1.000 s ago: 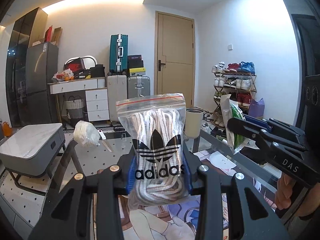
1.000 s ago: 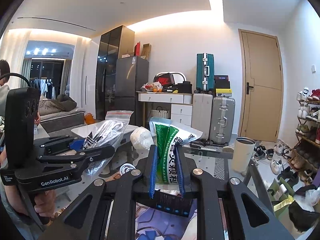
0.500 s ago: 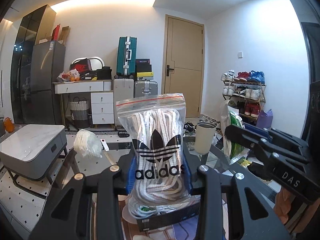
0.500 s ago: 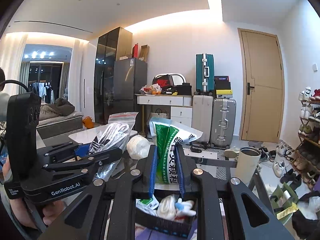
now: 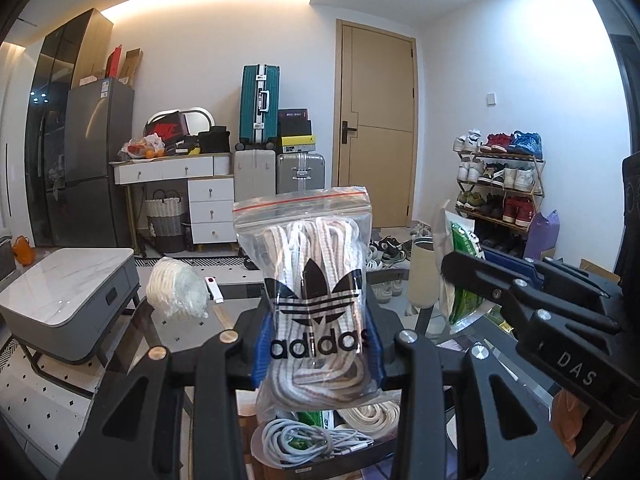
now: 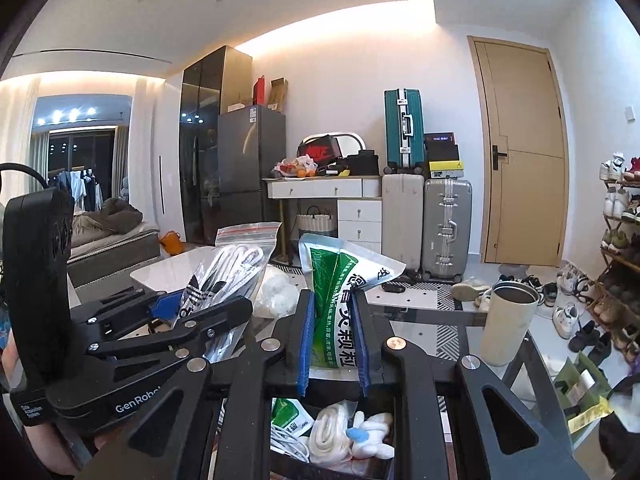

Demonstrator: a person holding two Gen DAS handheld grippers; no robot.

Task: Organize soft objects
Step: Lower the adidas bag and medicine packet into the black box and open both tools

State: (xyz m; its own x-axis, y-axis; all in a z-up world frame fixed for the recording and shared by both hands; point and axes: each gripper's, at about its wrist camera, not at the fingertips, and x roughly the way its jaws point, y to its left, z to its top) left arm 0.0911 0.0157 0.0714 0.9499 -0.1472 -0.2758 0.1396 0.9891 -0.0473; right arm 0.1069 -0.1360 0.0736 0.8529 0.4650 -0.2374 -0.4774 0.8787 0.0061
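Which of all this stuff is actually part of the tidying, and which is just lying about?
Part of the job:
- adidas bag of laces, in left gripper
- green sachet, in right gripper
- dark box below, holding cables and laces

Lying about:
- beige tumbler
- suitcases
- shoe rack

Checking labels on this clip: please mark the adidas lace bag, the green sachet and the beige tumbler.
adidas lace bag [image 5: 316, 304], left wrist view, on the trefoil logo.
green sachet [image 6: 340, 300], right wrist view, on its green printed front.
beige tumbler [image 6: 506, 324], right wrist view, on its side wall.
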